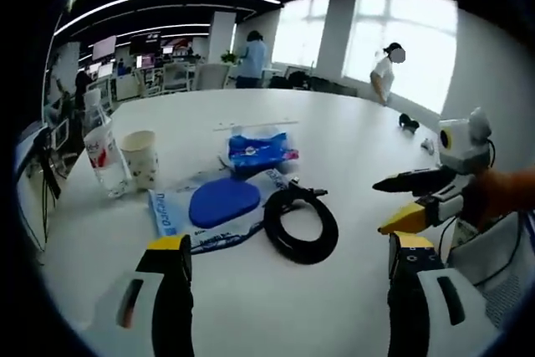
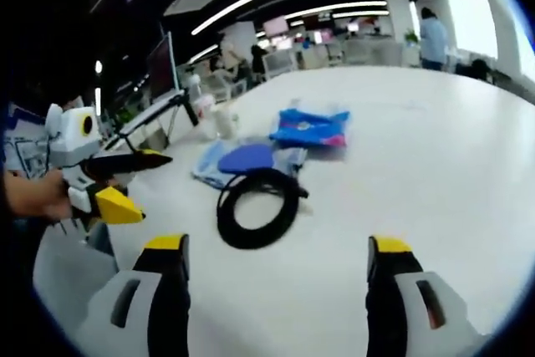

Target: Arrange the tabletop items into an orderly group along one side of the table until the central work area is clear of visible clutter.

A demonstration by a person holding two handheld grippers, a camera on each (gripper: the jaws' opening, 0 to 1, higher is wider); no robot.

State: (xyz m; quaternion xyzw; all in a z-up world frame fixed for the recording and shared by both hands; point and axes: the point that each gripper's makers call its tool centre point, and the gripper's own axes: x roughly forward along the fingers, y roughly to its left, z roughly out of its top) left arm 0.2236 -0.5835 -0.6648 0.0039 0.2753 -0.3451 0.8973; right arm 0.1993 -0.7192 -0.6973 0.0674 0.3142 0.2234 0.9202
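Coiled black cable [image 1: 301,223] lies ahead of left tool [image 1: 288,269], untouched.

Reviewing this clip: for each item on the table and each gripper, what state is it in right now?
Left gripper: open, empty, above the table.
Right gripper: open, empty.
Black cable: coiled, lying flat.
Blue pouch: flat on a printed bag.
Blue snack packet: lying down; sealed or not, cannot tell.
Paper cup: upright.
Plastic bottle: upright.
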